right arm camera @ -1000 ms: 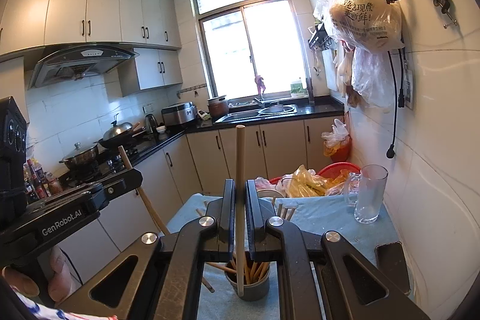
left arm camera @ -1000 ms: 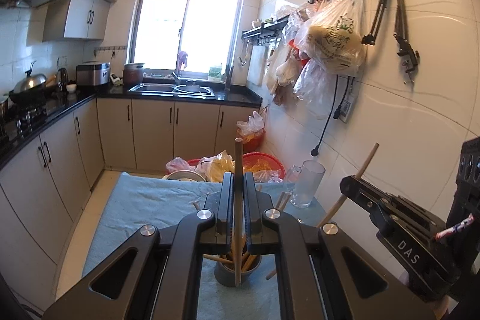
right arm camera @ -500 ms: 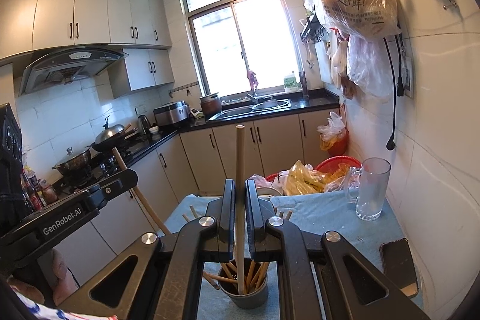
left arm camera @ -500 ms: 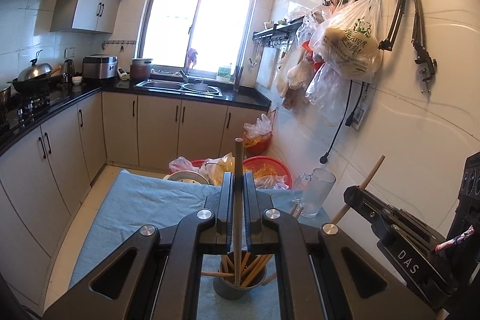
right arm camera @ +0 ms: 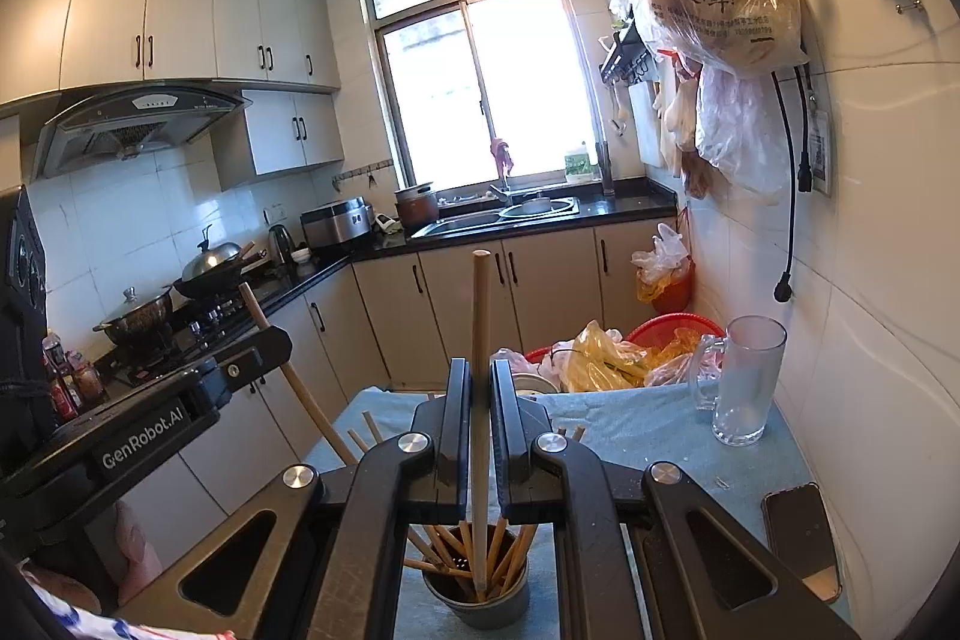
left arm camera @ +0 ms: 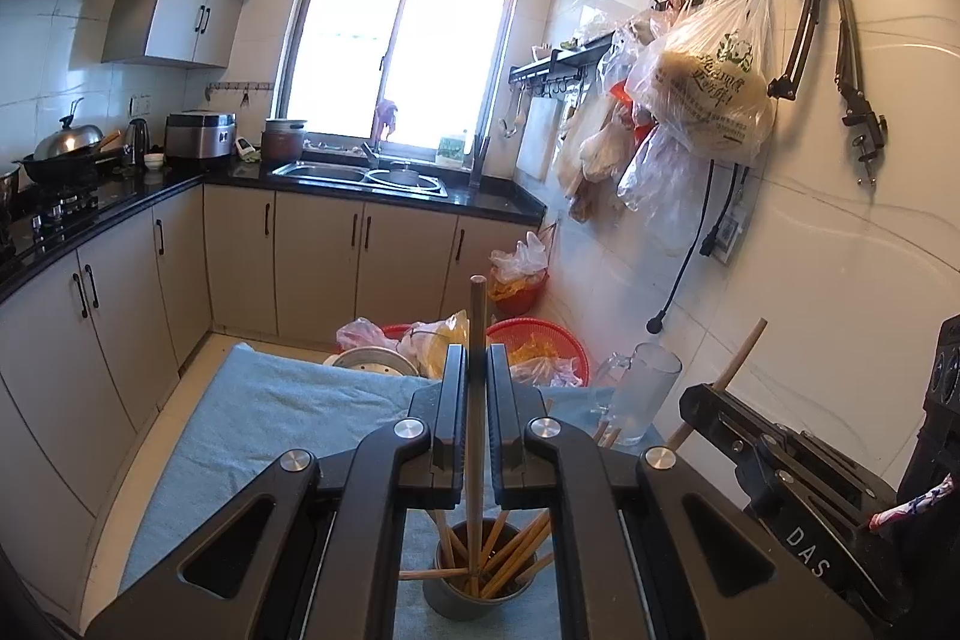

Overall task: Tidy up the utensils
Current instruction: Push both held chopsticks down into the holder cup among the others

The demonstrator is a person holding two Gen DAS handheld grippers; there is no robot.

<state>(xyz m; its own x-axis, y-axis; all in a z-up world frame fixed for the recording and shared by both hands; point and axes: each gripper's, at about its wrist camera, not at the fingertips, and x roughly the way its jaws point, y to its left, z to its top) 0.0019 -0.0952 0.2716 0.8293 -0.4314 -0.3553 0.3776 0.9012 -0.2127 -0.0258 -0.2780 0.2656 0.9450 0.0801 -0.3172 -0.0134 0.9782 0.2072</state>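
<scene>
A grey metal holder cup (left arm camera: 477, 595) with several wooden chopsticks stands on the blue cloth (left arm camera: 270, 418); it also shows in the right wrist view (right arm camera: 477, 601). My left gripper (left arm camera: 477, 370) is shut on a brown chopstick (left arm camera: 477, 316), held upright with its lower tip inside the cup. My right gripper (right arm camera: 478, 382) is shut on a pale chopstick (right arm camera: 480, 304), also upright with its tip in the cup. Each gripper appears in the other's view: the right gripper (left arm camera: 774, 454) and the left gripper (right arm camera: 180, 400).
A glass mug (right arm camera: 744, 382) stands by the tiled wall on the right. A phone (right arm camera: 801, 535) lies on the cloth's right edge. Red baskets with plastic bags (right arm camera: 624, 346) sit at the cloth's far end. Loose chopsticks (right arm camera: 366, 430) lie on the cloth.
Both grippers have lowered their chopsticks, and the tips now sit deeper inside the cup. Both jaws stay shut on the chopsticks.
</scene>
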